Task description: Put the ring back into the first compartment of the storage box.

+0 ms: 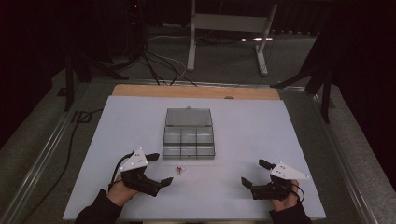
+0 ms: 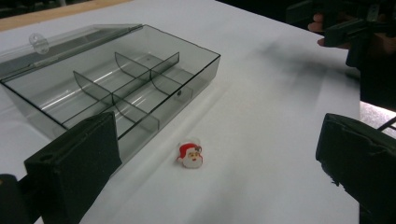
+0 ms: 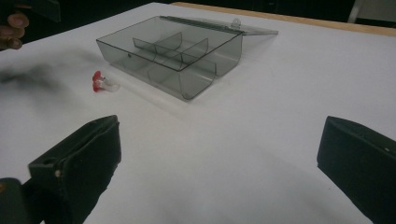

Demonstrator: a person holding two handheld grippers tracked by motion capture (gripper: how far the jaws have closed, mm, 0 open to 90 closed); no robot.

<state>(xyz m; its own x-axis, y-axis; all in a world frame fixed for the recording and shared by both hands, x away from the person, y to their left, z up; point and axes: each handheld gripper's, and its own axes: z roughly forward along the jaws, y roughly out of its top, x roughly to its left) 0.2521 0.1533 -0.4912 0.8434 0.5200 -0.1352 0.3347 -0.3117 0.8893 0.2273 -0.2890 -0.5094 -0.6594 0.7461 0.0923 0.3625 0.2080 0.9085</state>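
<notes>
On the white bench (image 1: 243, 130), just in front of the clear compartment box (image 1: 188, 138): a small Santa ring (image 1: 180, 169), lying loose.

Left gripper view shows the Santa ring's (image 2: 190, 154) face, red cap, white beard; right gripper view shows it side-on, clear band visible. Box lid open, laid back flat. Left gripper (image 1: 159, 170) near the ring, fingers spread wide, holding nothing. Right gripper (image 1: 256, 172) well apart, fingers likewise spread, empty. No readable writing.

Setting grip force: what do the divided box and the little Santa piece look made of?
Divided box: looks like hard smoke-tinted clear plastic; its dividers show through the glossy walls. Santa piece: likely moulded plastic or rubber, red and white, slightly shiny; too small to be sure.
</notes>
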